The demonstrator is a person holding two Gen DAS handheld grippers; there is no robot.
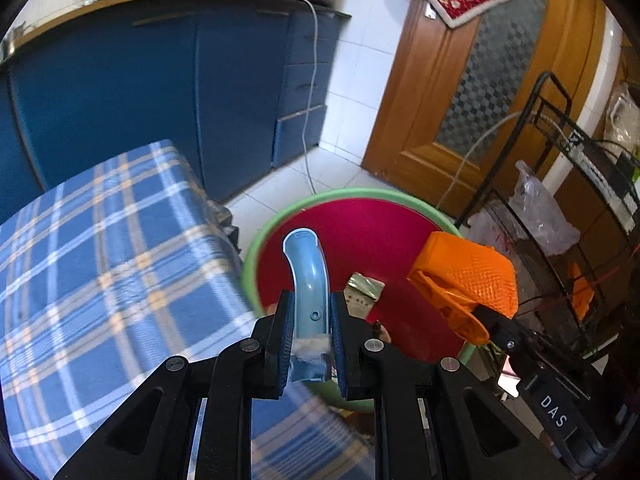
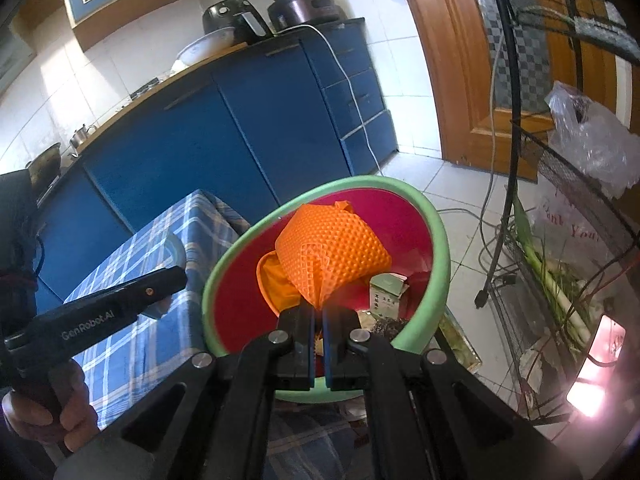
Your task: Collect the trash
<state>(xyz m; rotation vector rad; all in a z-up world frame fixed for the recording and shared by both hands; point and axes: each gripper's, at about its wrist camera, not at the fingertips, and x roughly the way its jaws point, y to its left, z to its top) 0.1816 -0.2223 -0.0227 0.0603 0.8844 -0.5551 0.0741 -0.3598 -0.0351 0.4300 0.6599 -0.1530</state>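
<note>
While both loads are hanging over the red-lined bin (image 1: 360, 236), the left tongs (image 1: 310, 340) are clamping the pale blue curved plastic piece (image 1: 307, 276) and the right tongs (image 2: 319, 346) are pinching the orange dimpled mat (image 2: 336, 248) by a gathered corner. For a clean drop, each load should be well inside the green rim (image 2: 440, 240) before the jaws part, clear of the checked cloth (image 1: 100, 260). Its long axis is running away from the tongs, arching up-left, free end over the bin.

Bright daylight, fisheye bending at dark edges, pink glare (image 2: 596, 376) lower right, slight blur
</note>
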